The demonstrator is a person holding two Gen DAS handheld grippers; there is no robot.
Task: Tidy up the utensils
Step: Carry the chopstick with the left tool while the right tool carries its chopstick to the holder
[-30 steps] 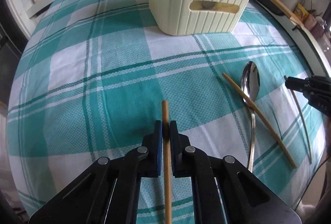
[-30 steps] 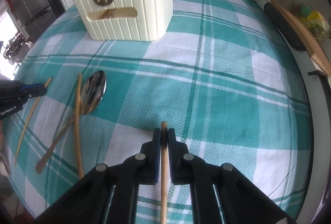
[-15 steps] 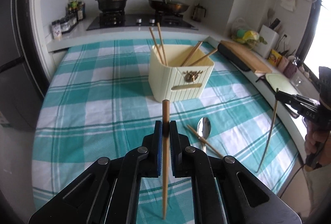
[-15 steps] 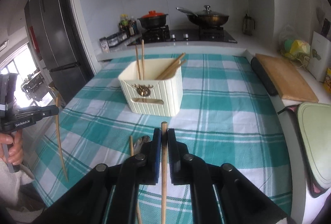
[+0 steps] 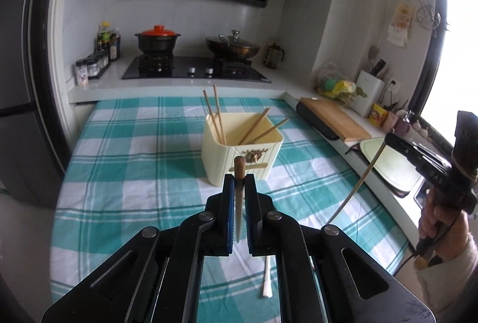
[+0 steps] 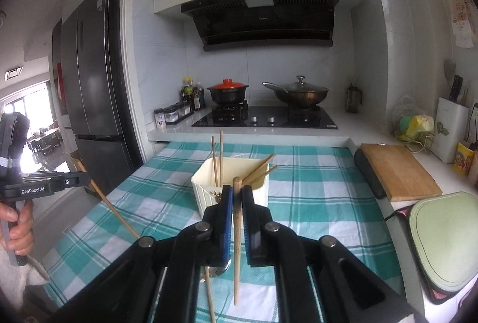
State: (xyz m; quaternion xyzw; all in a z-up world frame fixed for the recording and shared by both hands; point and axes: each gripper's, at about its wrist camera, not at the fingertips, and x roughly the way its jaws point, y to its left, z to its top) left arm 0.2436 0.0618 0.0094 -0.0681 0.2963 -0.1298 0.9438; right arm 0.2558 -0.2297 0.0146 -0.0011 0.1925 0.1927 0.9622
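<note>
Room: kitchen with a hob (image 5: 195, 70) at the back, where I see a red-lidded pot (image 5: 157, 39) and a lidded wok (image 5: 232, 47); a wooden cutting board (image 5: 334, 121) sits at the right of the frame.
Surface: my work area is covered by a teal and white checked cloth (image 5: 128, 161).
Holder: a cream utensil holder (image 5: 239, 155) stands upright on the cloth, centre of both views, with four chopsticks (image 5: 216, 117) leaning inside it.
Left hand-held gripper (image 5: 239, 191): I have its blue pads clamped on a chopstick (image 5: 239, 197), raised above the cloth, thick end up, overlapping the holder's front in the left wrist view. In the right wrist view it appears at mid left, its stick slanting down to the right.
Right hand-held gripper (image 6: 237, 203): I have it closed on a second chopstick (image 6: 237, 239), thin end hanging down, lined up with the holder. It shows at right in the left wrist view.
Loose items: a spoon (image 6: 219, 269) and one more chopstick (image 6: 210, 296) lie on the cloth, mostly hidden behind my right gripper body.
</note>
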